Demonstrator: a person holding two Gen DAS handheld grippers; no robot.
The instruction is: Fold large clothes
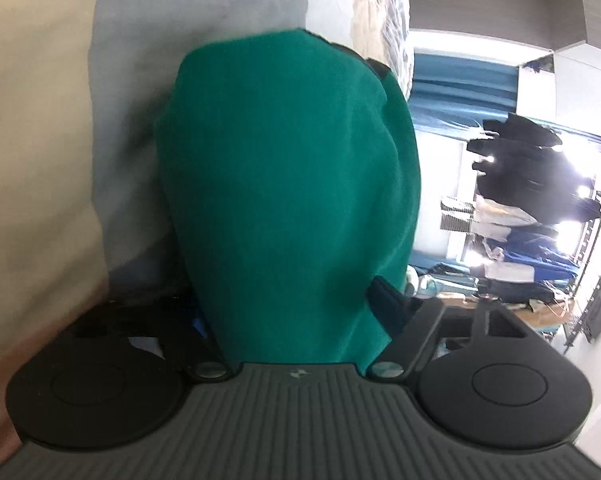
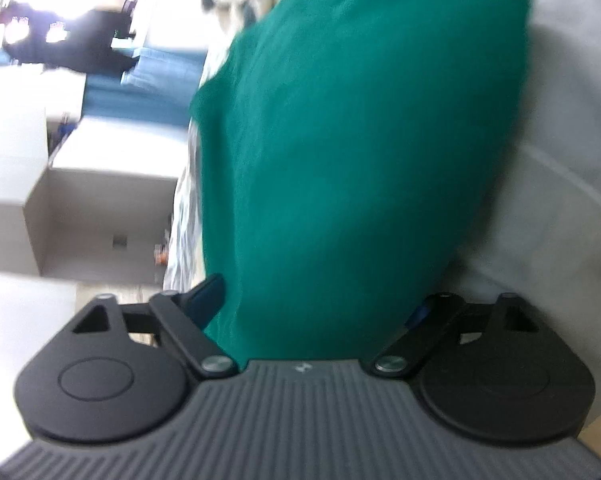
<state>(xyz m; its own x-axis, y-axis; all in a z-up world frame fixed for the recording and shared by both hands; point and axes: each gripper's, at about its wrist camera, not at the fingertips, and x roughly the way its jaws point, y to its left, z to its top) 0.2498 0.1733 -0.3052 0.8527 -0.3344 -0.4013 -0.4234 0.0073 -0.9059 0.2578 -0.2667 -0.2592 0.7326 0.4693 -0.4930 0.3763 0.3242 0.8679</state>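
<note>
**Green garment across both hand-held grippers, over pale sheet**

Where it is: the green garment fills the middle of both wrist views and runs right down into the mouth of each tool. Behind it lies a pale grey sheet, prob. a bed cover rather than a bench; a cream surface sits beyond the sheet's edge. The far end of the cloth looks to rest on the sheet, but the blur leaves that unsure.

Left hand-held gripper: jaws stand wide, cloth bunched between them. Pads are hidden under the fabric, so whether they press on it I cannot tell.

Right hand-held gripper: same story. Jaws wide, green cloth between, blue-tipped fingers just showing at the cloth's edge; grip vs. loose drape not readable.

How it should handle, judging by looks:
- Soft knit, limp, no stiffness; it sags and rounds over whatever carries it.
- Light for its size, but bulky. A thick bunch keeps the jaws wide.
- Not fragile, not slippery; matte weave should hold on pads.
- Will shift and crease if dragged over the sheet.

Where to take hold: at hems or corners, one layer or a thin fold per tool, both tools on the same edge and well apart, so the cloth hangs flat betw. them.

Background: cluttered room w/ dark hanging clothes.
</note>
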